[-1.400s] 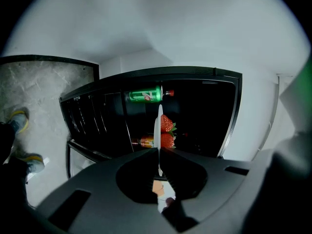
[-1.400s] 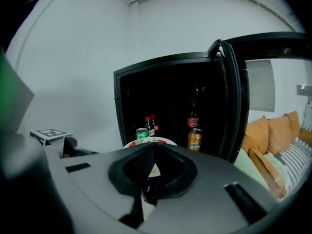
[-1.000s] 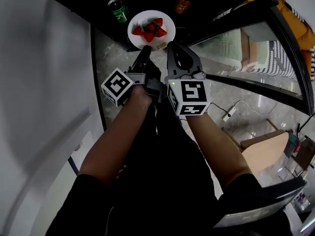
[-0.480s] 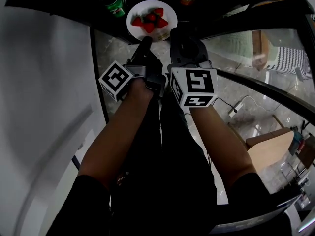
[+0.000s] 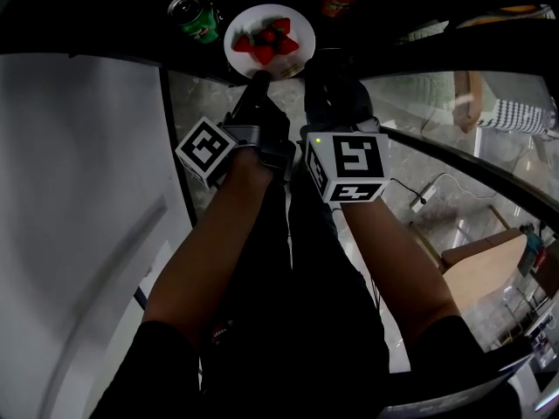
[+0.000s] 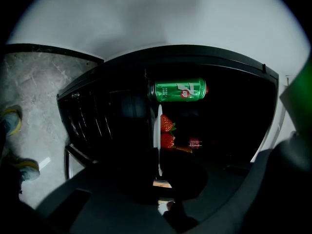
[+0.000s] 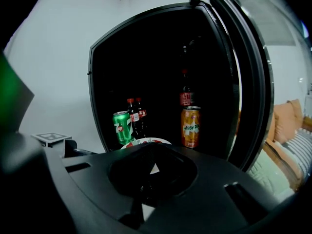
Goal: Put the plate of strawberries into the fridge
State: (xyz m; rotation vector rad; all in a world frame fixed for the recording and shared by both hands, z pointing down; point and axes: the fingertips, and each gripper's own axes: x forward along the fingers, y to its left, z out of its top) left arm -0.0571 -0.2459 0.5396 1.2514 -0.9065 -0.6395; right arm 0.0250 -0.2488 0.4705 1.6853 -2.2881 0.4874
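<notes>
A white plate (image 5: 269,40) with several red strawberries (image 5: 266,42) hangs at the mouth of the dark fridge (image 7: 146,67). My left gripper (image 5: 259,81) is shut on the plate's near rim. My right gripper (image 5: 320,70) is shut on the rim just to its right. In the left gripper view the plate (image 6: 159,140) stands edge-on and runs down into the dark jaws of the left gripper (image 6: 161,179), strawberries (image 6: 166,130) on its right face. In the right gripper view only a sliver of the plate (image 7: 146,141) shows above the right gripper (image 7: 151,172).
Inside the fridge stand a green can (image 5: 194,17) at left, two cola bottles (image 7: 135,115) behind it, an orange can (image 7: 190,126) at right and another bottle (image 7: 186,94). The open glass door (image 7: 248,82) swings out on the right. A white wall (image 5: 79,190) stands on the left.
Both grippers have moved forward with the plate, which now sits deeper in the fridge opening, between the green can and the orange can.
</notes>
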